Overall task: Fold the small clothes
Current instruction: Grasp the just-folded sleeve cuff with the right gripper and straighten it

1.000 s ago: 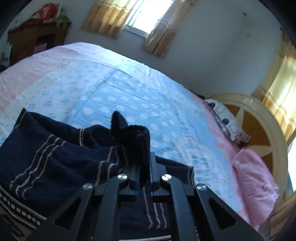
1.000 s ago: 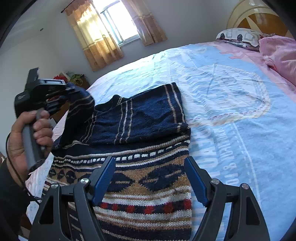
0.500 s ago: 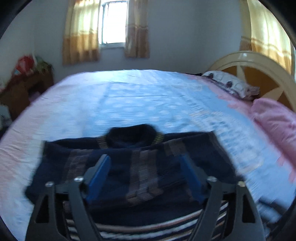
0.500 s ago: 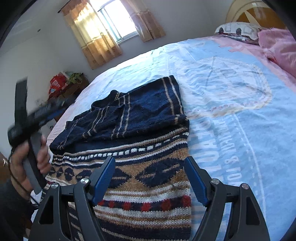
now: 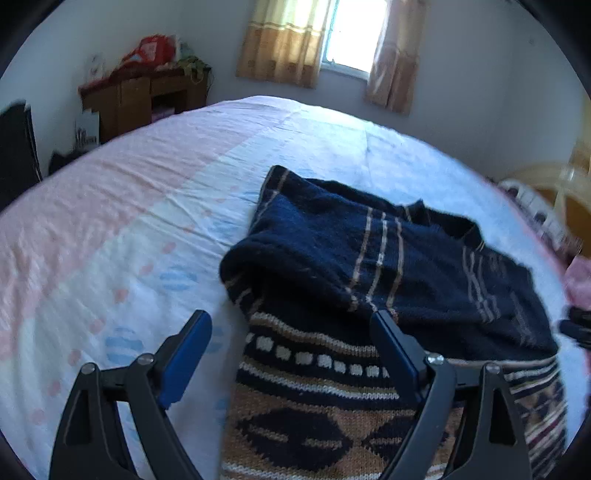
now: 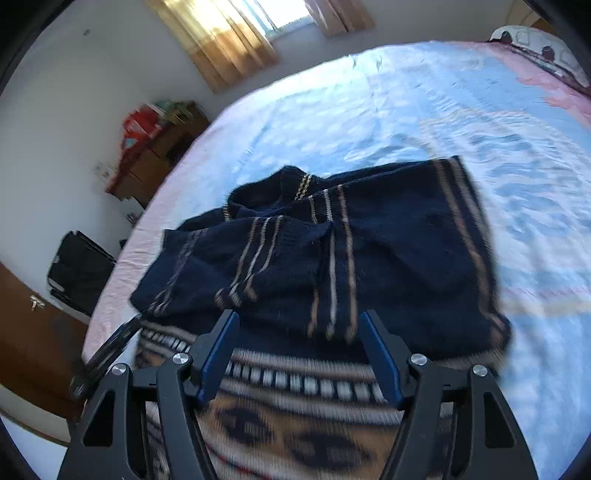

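A small knitted sweater (image 5: 388, 266), navy with tan stripes and a brown patterned lower band, lies on the bed with both sleeves folded in over its chest. It also shows in the right wrist view (image 6: 369, 258). My left gripper (image 5: 291, 332) is open and empty, above the sweater's left edge near the patterned band. My right gripper (image 6: 301, 336) is open and empty, just above the patterned band (image 6: 303, 384) below the folded sleeves.
The bed sheet (image 5: 129, 229) is pink, white and blue. A wooden cabinet (image 5: 144, 96) with clutter stands against the far wall. A curtained window (image 5: 347, 33) is behind the bed. A pillow and headboard (image 5: 546, 199) lie at the right. A dark bag (image 6: 81, 273) sits by the bed.
My left gripper let go of the sleeve, opened, and drew back to the sweater's left edge. The sleeve now lies folded across the chest. My right gripper moved forward over the band.
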### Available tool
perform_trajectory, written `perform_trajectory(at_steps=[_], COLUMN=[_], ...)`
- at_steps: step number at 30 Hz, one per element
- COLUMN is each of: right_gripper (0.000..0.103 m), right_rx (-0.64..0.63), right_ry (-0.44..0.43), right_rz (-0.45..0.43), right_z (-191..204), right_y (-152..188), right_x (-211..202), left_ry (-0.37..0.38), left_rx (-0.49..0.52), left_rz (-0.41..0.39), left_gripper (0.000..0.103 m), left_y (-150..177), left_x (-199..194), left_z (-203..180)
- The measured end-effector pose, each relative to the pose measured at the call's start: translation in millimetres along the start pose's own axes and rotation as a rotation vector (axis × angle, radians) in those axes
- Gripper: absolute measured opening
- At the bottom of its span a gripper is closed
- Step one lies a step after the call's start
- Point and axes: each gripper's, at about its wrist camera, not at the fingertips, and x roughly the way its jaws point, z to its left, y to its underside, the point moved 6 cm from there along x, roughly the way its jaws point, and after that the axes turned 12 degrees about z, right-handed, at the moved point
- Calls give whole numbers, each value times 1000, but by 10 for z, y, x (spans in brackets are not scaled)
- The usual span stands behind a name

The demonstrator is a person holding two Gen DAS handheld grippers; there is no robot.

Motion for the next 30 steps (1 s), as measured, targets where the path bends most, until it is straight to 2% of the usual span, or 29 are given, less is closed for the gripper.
perform_trajectory(at_steps=[5, 7, 8, 9, 12, 15, 19, 22, 27, 30], right_gripper=[68, 68, 61, 36, 10, 8, 8, 8, 8, 8], right_rx=[54, 33, 9, -21, -125, -209, -251, -258, -194, -152], right_ry=[105, 168, 202, 234, 319, 363, 428, 474, 513, 521], right_rz=[39, 22, 13, 12, -4, -61, -160, -198, -191, -122], right_z=[-32, 26, 64, 124, 316, 430, 462, 426, 161, -94], right_y=[-263, -304, -316, -316, -282, -264, -304, -372, -422, -449], right_x=[573, 721, 735, 772, 798, 645, 309, 137, 104, 322], left_ry=[82, 117, 125, 140, 172, 199, 202, 198, 187, 185], left_rx=[-43, -58, -71, -85, -124, -151, -147, -135, -124, -113], left_rz=[1, 3, 3, 5, 15, 19, 17, 22, 43, 56], left_gripper=[95, 95, 95, 95, 95, 95, 95, 95, 95, 95], left_y=[36, 44, 42, 43, 41, 48, 57, 67, 60, 51], left_x=[50, 42, 44, 57, 88, 96, 83, 91, 141, 171], left_z=[66, 103, 126, 152, 208, 236, 232, 212, 186, 164])
